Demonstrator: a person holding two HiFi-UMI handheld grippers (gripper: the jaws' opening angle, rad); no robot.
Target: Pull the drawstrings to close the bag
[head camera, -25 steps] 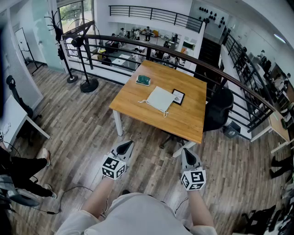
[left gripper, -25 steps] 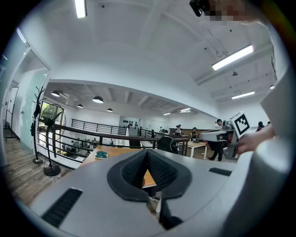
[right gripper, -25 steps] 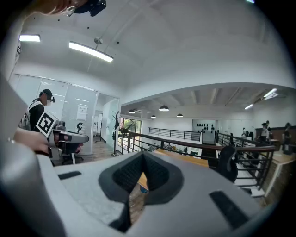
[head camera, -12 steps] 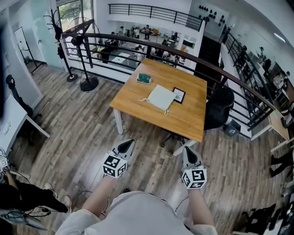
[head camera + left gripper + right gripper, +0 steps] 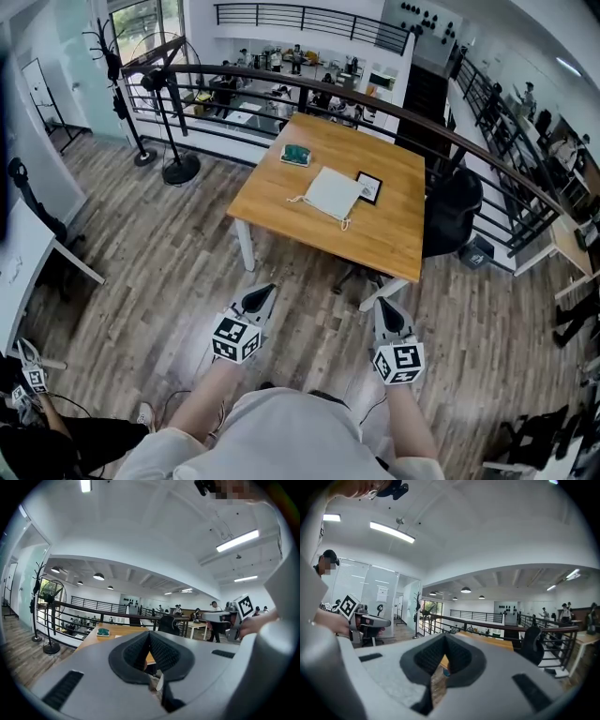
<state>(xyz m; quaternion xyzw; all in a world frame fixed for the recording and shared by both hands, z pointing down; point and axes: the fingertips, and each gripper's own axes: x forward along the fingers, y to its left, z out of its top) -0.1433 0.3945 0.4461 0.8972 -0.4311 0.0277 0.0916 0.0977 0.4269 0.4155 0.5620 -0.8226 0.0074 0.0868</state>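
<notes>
The flat white fabric drawstring bag [image 5: 332, 193] is laid on the wooden tabletop [image 5: 394, 239] at upper centre, well apart from the left gripper [image 5: 256, 300] and right gripper [image 5: 389, 317], both closed on nothing. Its thin cords could be missed and fabric pinched instead.

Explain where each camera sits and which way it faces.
Head view: on the person's head, facing steeply down at the table and bag; both forearms, left gripper and right gripper show.
Left gripper view: on that gripper, facing forward along its shut jaws; right gripper shows alongside.
Right gripper view: mirrored, left gripper alongside.
All three see the table.
</notes>
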